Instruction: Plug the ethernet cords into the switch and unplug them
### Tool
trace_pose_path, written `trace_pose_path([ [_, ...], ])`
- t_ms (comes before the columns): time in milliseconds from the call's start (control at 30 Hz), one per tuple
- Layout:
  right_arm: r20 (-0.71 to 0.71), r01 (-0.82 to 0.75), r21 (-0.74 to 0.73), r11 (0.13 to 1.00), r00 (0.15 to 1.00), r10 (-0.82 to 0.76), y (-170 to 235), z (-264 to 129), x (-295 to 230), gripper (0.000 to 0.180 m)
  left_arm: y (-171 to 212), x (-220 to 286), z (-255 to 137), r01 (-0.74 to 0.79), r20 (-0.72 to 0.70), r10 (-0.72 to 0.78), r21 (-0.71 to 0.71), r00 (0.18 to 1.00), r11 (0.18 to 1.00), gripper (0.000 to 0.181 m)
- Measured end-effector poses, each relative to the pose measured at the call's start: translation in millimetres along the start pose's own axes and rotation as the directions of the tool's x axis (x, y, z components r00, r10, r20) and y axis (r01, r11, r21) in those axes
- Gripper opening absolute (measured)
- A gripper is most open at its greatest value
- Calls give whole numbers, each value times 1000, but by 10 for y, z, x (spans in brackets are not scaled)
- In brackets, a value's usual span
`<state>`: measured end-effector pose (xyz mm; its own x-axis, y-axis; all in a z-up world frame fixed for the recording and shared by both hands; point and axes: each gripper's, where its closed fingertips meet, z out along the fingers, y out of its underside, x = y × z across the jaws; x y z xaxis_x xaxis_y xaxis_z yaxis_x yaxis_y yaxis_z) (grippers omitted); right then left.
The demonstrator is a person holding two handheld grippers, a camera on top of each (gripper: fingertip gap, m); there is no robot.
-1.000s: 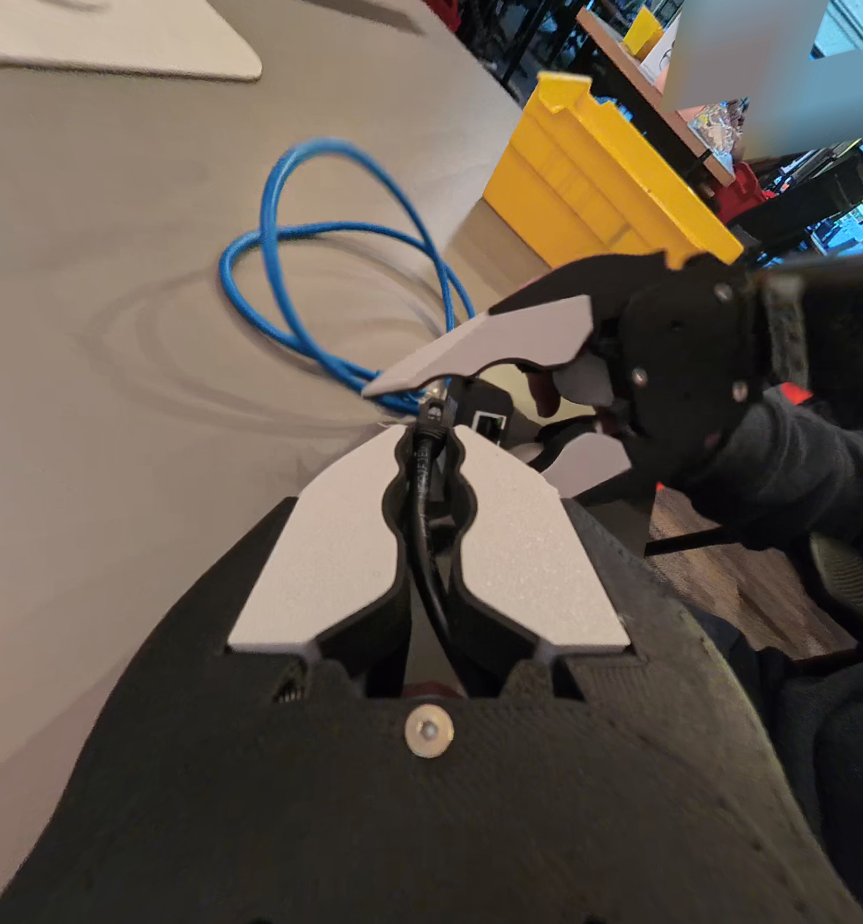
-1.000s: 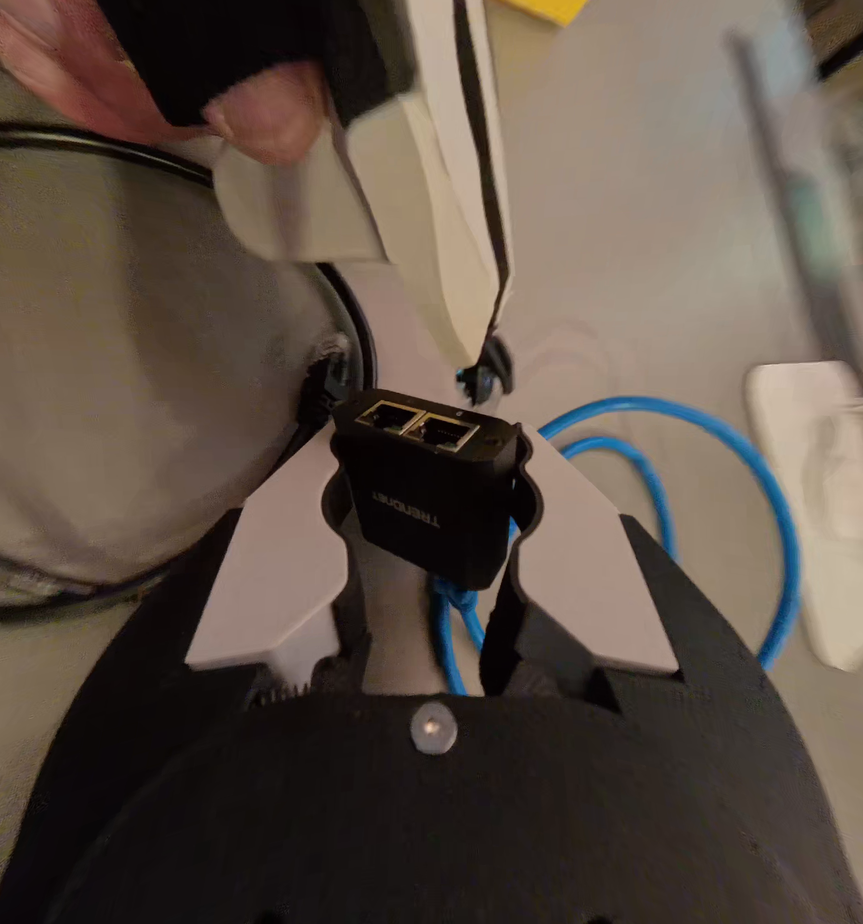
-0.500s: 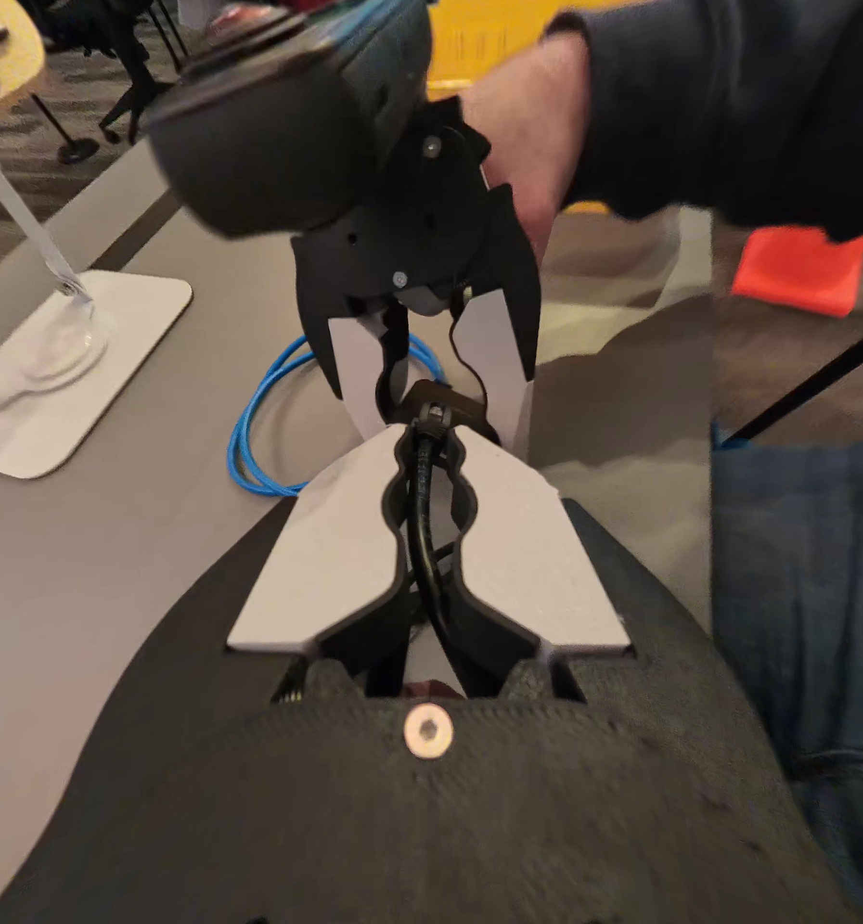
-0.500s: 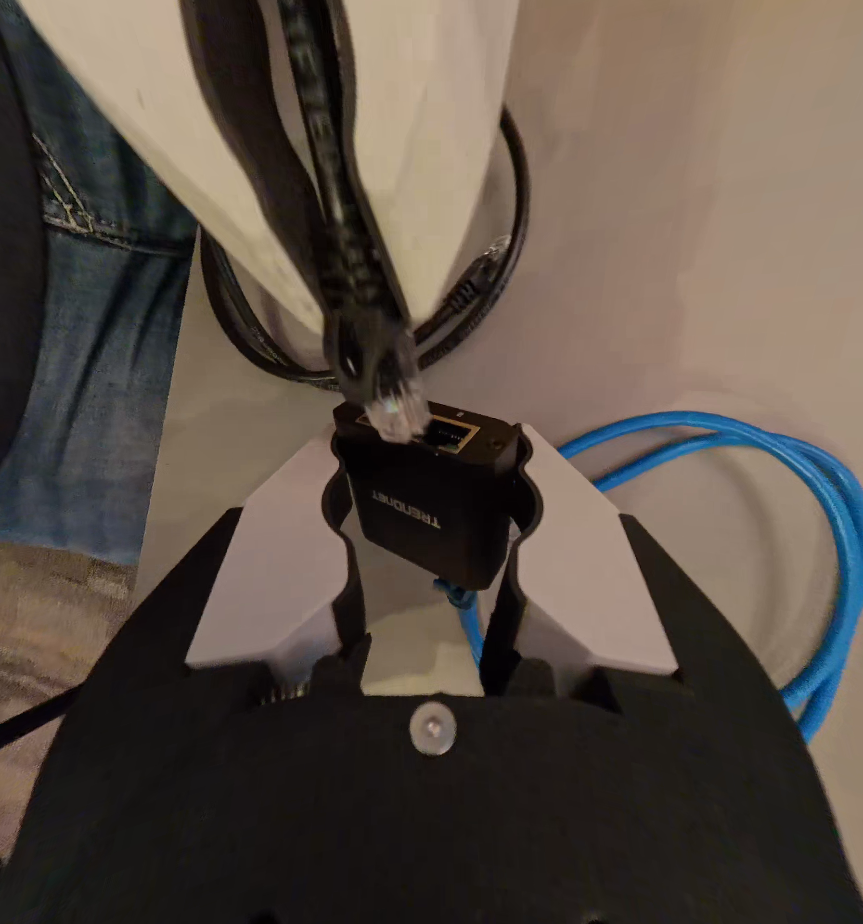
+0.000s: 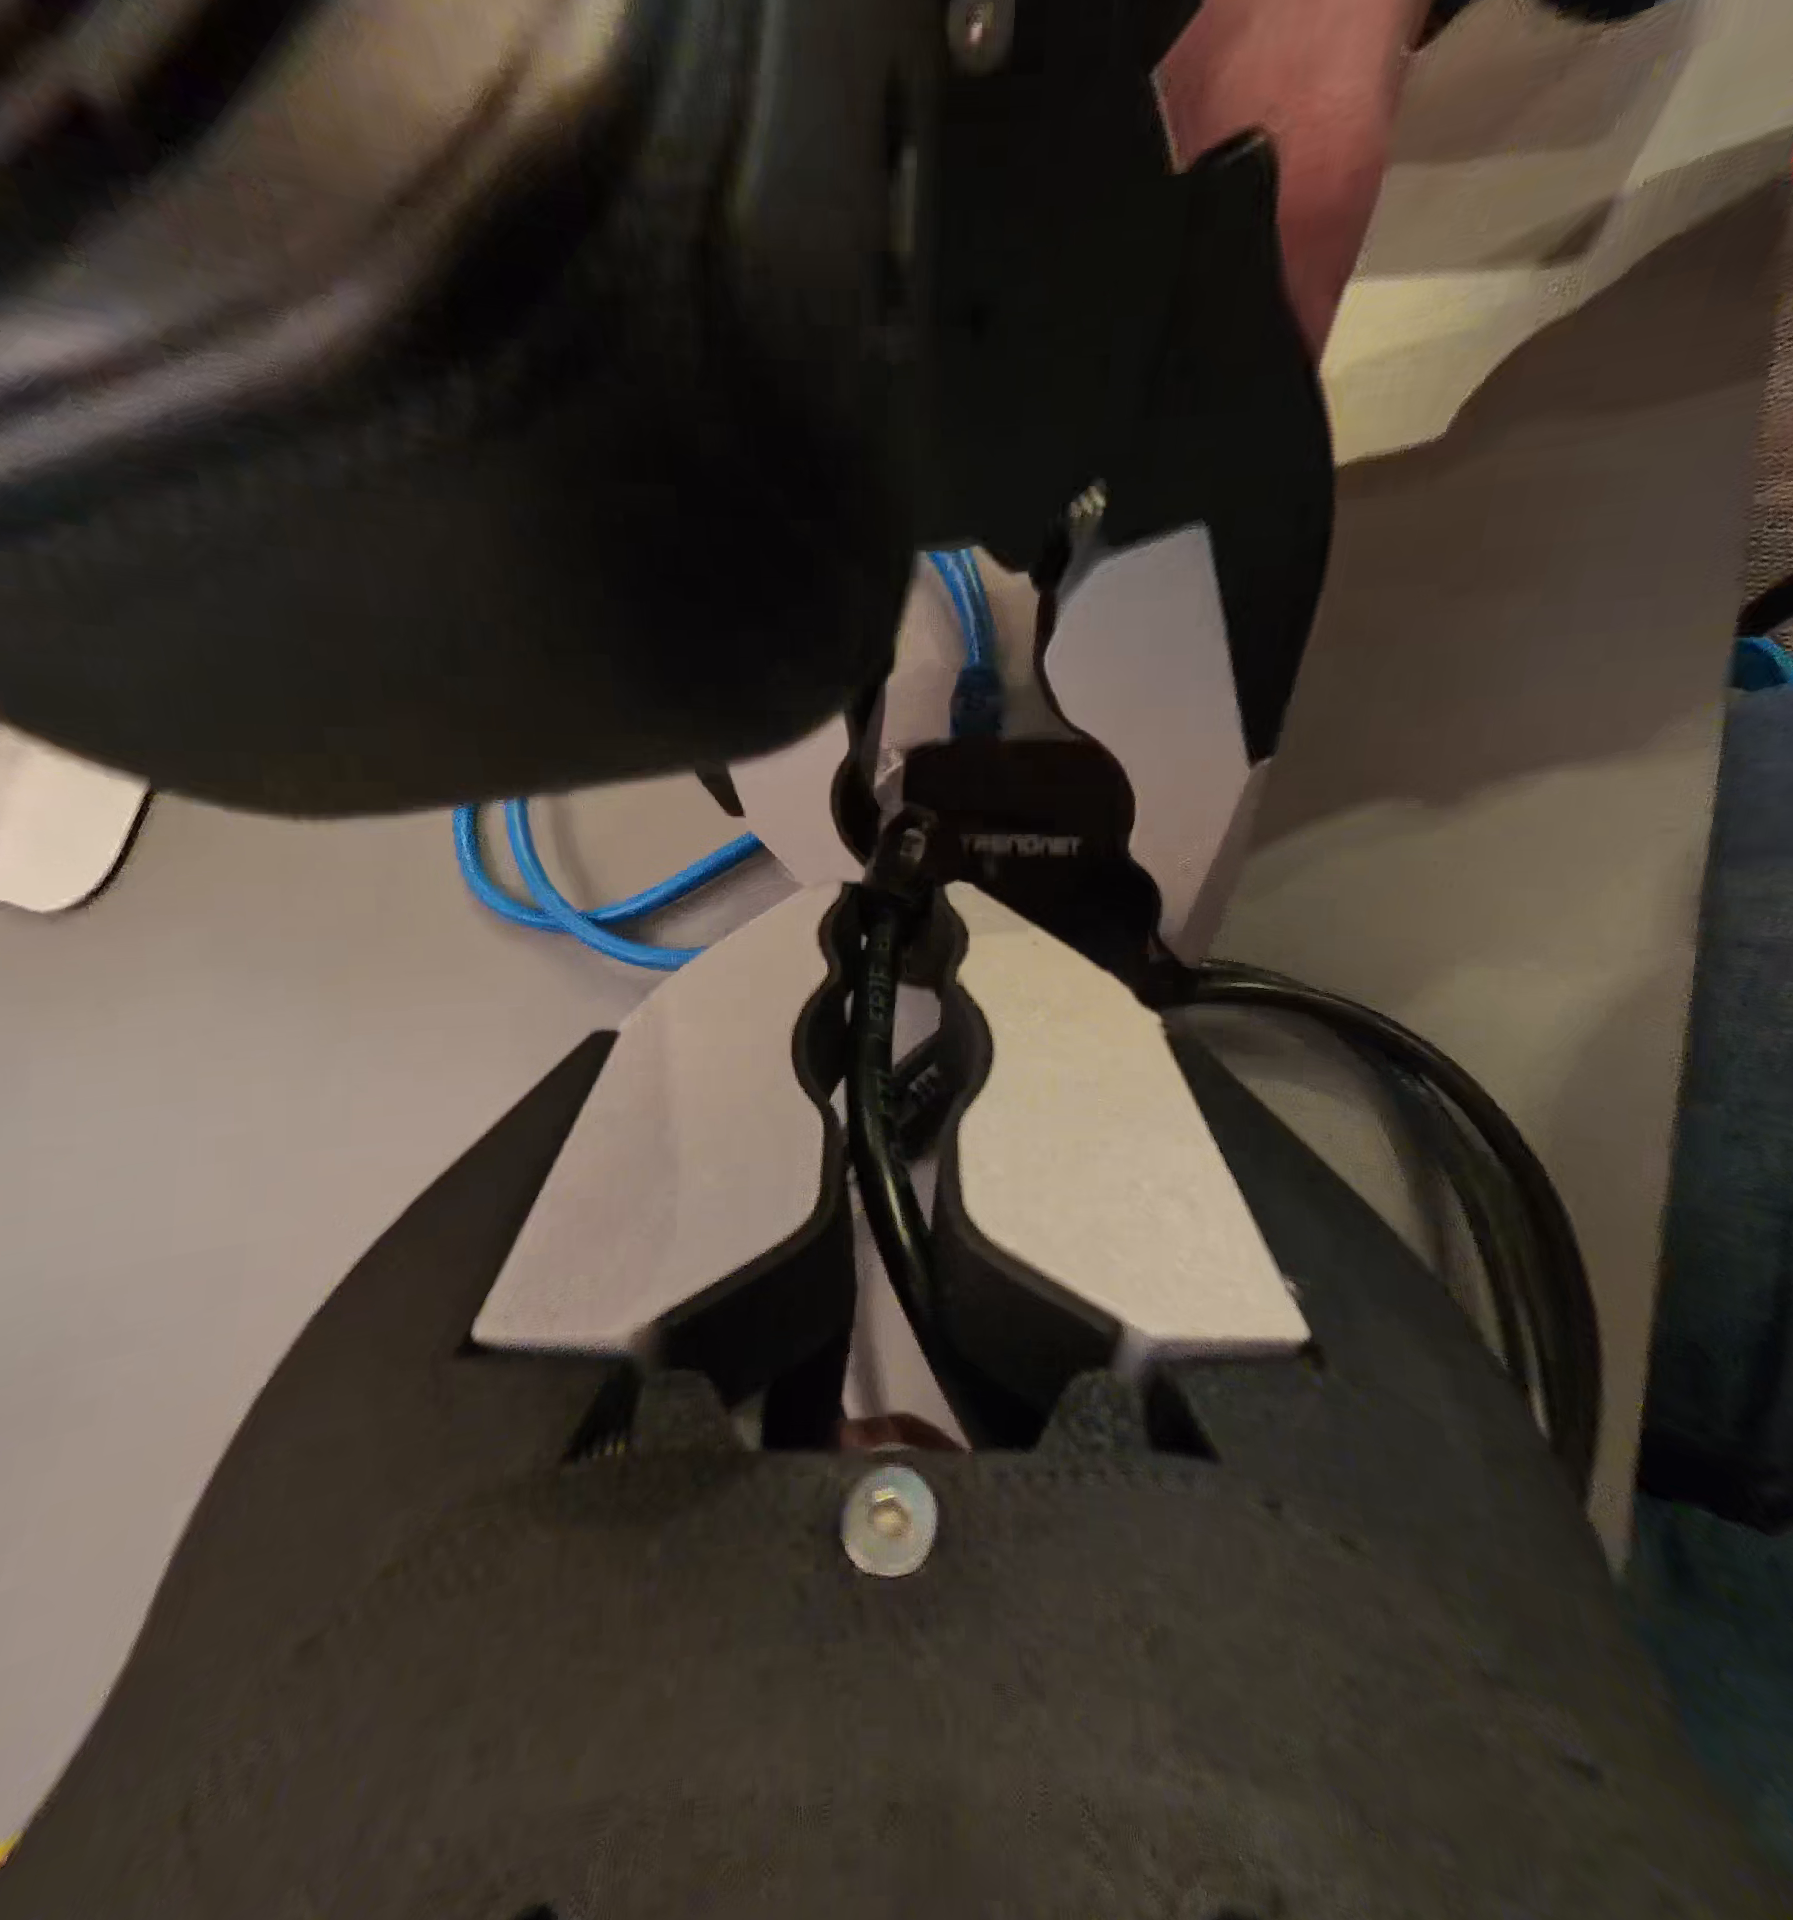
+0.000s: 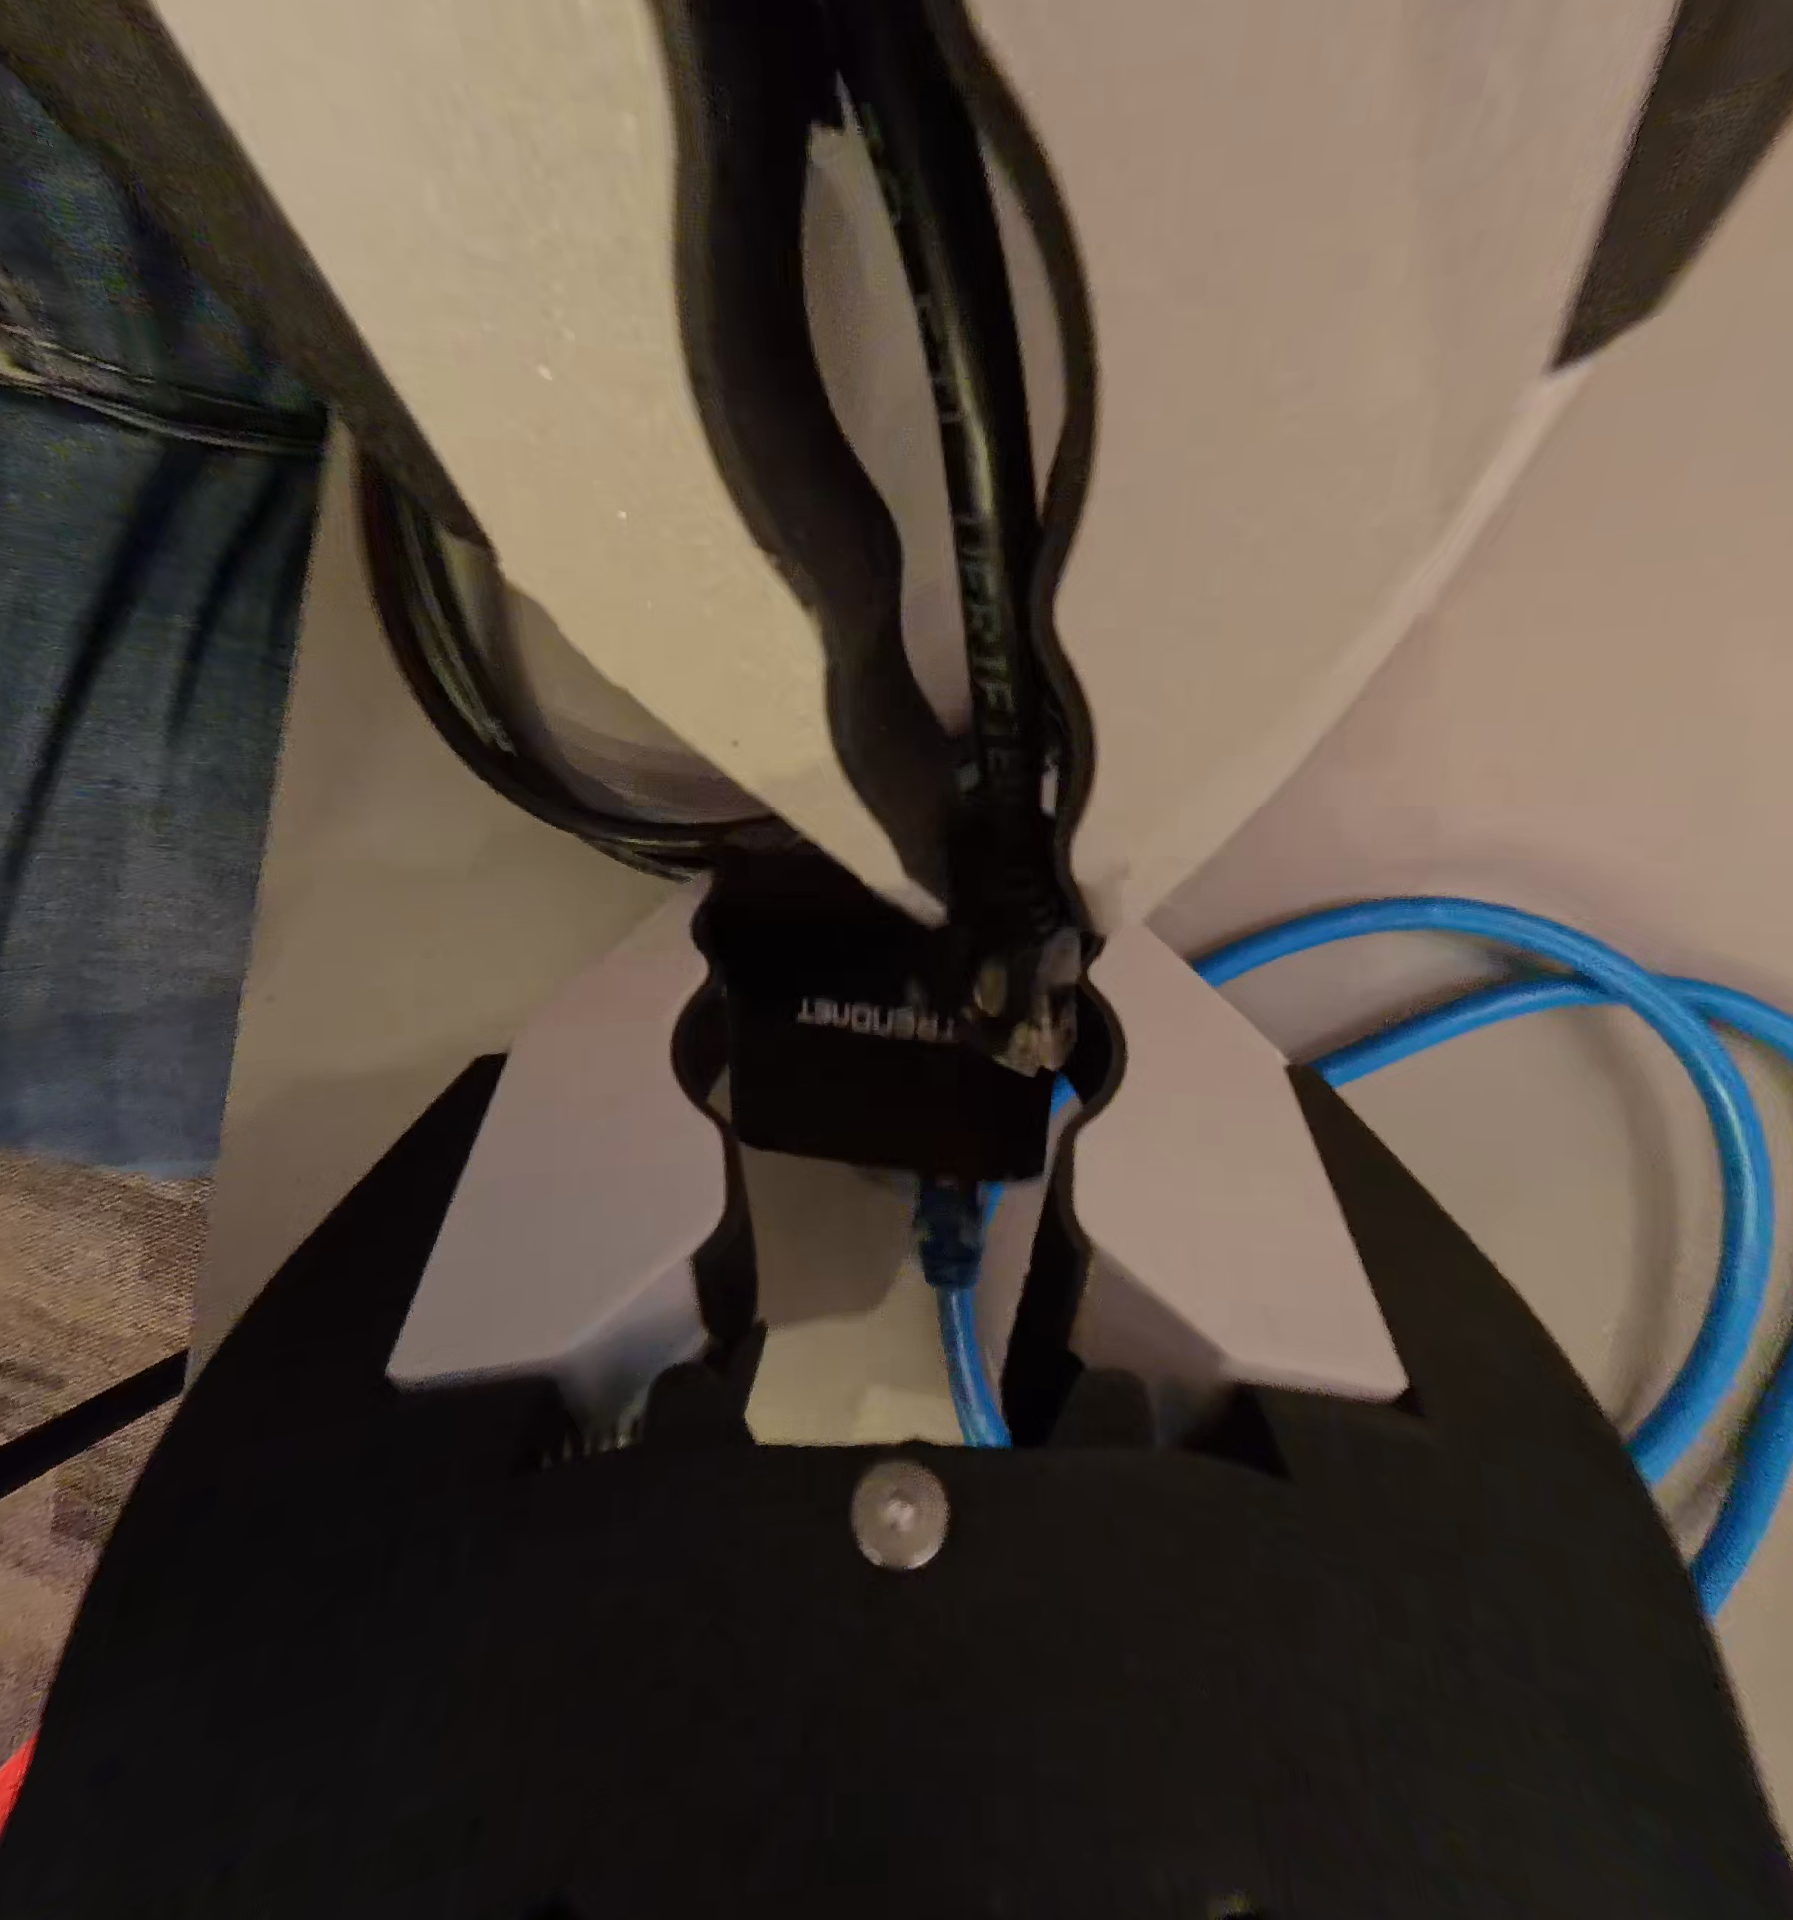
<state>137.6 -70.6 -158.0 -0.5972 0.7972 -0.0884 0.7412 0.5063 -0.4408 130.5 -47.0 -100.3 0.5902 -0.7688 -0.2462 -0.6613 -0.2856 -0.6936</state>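
My right gripper (image 6: 907, 925) is shut on the small black switch (image 6: 850, 1081) and holds it above the grey table (image 6: 1494, 644). A blue ethernet cord (image 6: 949, 1247) is plugged into the switch's near end, and its loops (image 6: 1640, 1049) lie on the table. My left gripper (image 5: 897, 899) is shut on the black ethernet cord (image 5: 876, 1049). It comes in opposite the right gripper. The cord's plug (image 6: 1032, 997) is pressed at the switch's right-hand port; how deep it sits is hidden. The left wrist view shows the switch (image 5: 1022, 821) between the right gripper's fingers (image 5: 1152, 707).
The rest of the black cord lies coiled (image 5: 1453, 1101) on the table near its edge. A person's jeans (image 6: 92, 675) are just past that edge. A white flat base (image 5: 30, 842) sits on the table at the left. A person's hand (image 5: 1307, 156) holds the right gripper. Some 6 cm of space lies between my two pairs of fingers.
The two grippers have closed in on each other. The black plug, which hovered just above the switch's ports, is now pressed against the right-hand port.
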Motion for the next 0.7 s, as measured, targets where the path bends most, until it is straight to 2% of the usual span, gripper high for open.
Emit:
trace_pose_path([
  [67,-40,-5,5,1000,999,5,-2,1,15,62,-1,16,3,67,-31,-66,30,997,997,12],
  [167,-146,20,6,1000,989,-19,10,-24,62,62,118,18,47,66,-10,-67,-26,998,997,12],
  [233,-155,19,-9,1000,988,-21,35,-31,33,61,115,39,34,110,-45,-110,3,993,994,12],
  [333,-154,14,-8,1000,988,-15,33,-36,40,59,115,23,16,97,-35,-97,-7,995,995,12],
  [467,-127,4,68,998,992,5,-57,-132,35,59,63,-30,-92,112,-25,-112,37,993,993,12],
  [600,-23,-39,133,990,999,42,-90,-306,-10,59,15,-95,-272,81,-5,-80,86,997,993,12],
  [700,35,-50,123,991,998,46,-73,-440,-17,59,-32,-79,-341,62,-14,-60,118,998,991,12],
])
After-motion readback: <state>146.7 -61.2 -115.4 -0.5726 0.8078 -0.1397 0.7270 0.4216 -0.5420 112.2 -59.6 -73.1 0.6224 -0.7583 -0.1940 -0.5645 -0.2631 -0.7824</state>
